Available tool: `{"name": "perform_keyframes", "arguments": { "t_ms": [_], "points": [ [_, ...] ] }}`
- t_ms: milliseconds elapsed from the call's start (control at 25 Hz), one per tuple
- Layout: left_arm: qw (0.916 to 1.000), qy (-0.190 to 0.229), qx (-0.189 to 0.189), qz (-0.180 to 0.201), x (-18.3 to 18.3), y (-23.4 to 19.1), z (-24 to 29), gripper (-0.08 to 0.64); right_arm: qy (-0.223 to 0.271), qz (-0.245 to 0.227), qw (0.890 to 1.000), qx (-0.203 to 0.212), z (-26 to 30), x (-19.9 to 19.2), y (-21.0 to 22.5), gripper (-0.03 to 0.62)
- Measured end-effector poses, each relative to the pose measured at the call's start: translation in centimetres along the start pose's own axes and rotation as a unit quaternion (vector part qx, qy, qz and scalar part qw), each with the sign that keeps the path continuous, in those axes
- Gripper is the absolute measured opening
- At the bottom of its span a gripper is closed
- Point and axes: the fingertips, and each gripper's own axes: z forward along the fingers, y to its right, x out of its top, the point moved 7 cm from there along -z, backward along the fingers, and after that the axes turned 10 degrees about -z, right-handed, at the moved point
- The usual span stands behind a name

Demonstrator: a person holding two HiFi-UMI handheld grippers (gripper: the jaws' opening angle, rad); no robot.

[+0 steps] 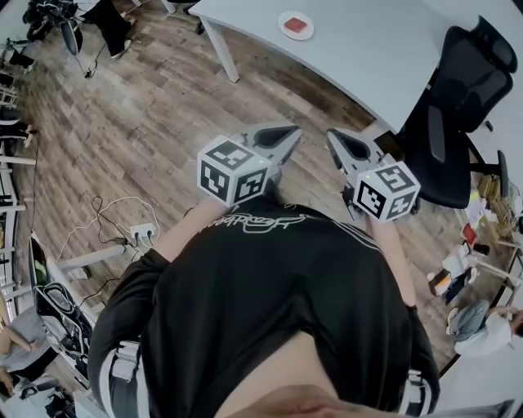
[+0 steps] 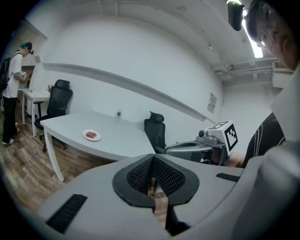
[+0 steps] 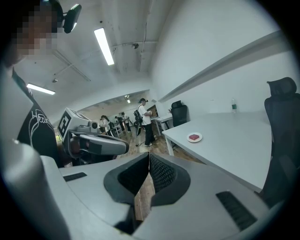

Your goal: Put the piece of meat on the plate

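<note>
A red piece of meat (image 1: 296,25) lies on a small white plate (image 1: 282,24) near the edge of the white table (image 1: 368,49), far ahead of me. My left gripper (image 1: 284,131) and right gripper (image 1: 339,139) are held side by side over the wooden floor, well short of the table, both shut and holding nothing. In the left gripper view the plate (image 2: 86,135) with the meat (image 2: 92,135) sits beyond my shut left gripper (image 2: 153,155). The right gripper view shows the plate (image 3: 189,137) and meat (image 3: 194,137) past my shut right gripper (image 3: 149,153).
A black office chair (image 1: 458,106) stands at the table's right end, close to my right gripper. A table leg (image 1: 221,49) stands ahead on the left. A power strip with cables (image 1: 143,233) lies on the floor at left. People (image 3: 143,122) stand in the background.
</note>
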Motion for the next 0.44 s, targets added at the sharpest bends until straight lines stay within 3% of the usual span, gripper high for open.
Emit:
{"name": "perform_keyframes", "arguments": {
  "t_ms": [440],
  "points": [
    [1.0000,0.001,0.003,0.006,-0.2,1.5,0.1,0.008,0.004,-0.004,1.000,0.001,-1.5,-0.1,-0.1,0.009]
  ]
}}
